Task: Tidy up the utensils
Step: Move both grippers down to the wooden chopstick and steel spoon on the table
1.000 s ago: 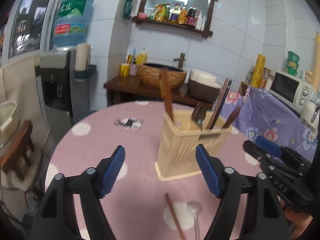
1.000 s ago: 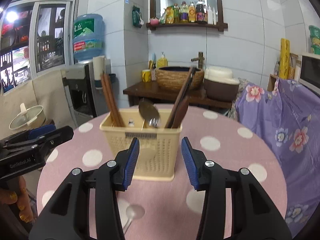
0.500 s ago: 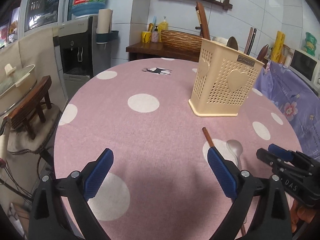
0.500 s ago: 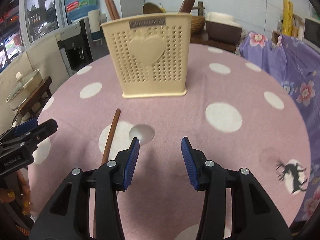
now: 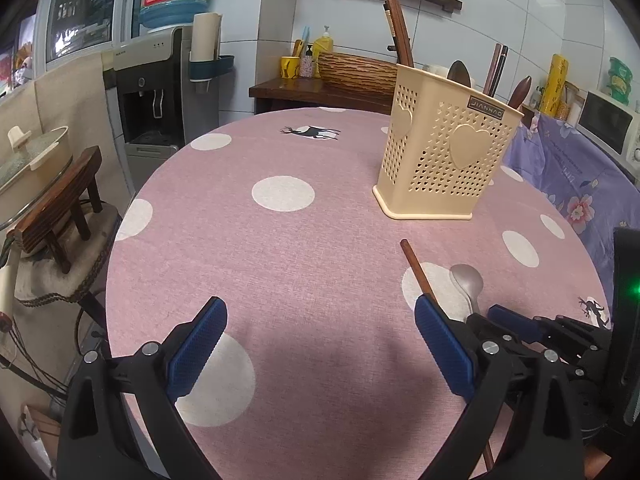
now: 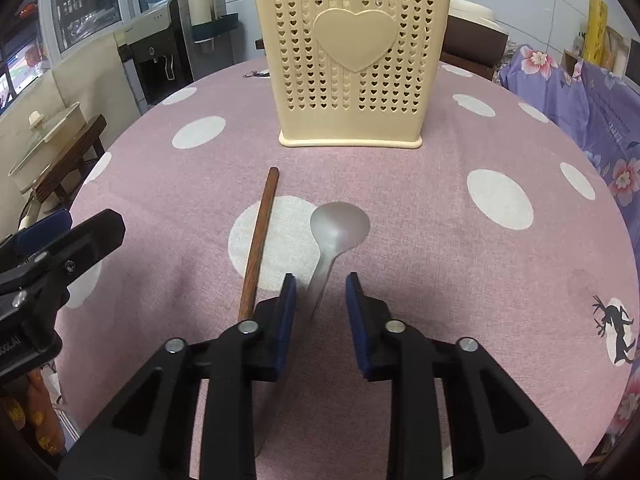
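One cream utensil holder with small heart holes is seen standing on the round bench, which is covered with a pink cloth with white dots. Dark wooden chopsticks and a few spoon or ladle handles are kept in it, sticking up over the rim. What lies lower inside cannot be made out through the holes.

Two things are left lying flat on the cloth in front of the holder: a metal spoon and a brown wooden chopstick. They are side by side, close but not touching, with the chopstick to the left in the right wrist view. A gap of bare cloth is seen between them and the holder.

The right gripper is held low over the spoon. Its jaws are closing, and the spoon's handle is seen between the blue pads, but the pads are not pressed on it yet. The near end of the handle is hidden under the gripper, and so is the near end of the chopstick.

The left gripper is held over bare cloth with its jaws wide apart and nothing between them. Lots of open cloth is seen to the left. The bench's near edge is cut off in both views.
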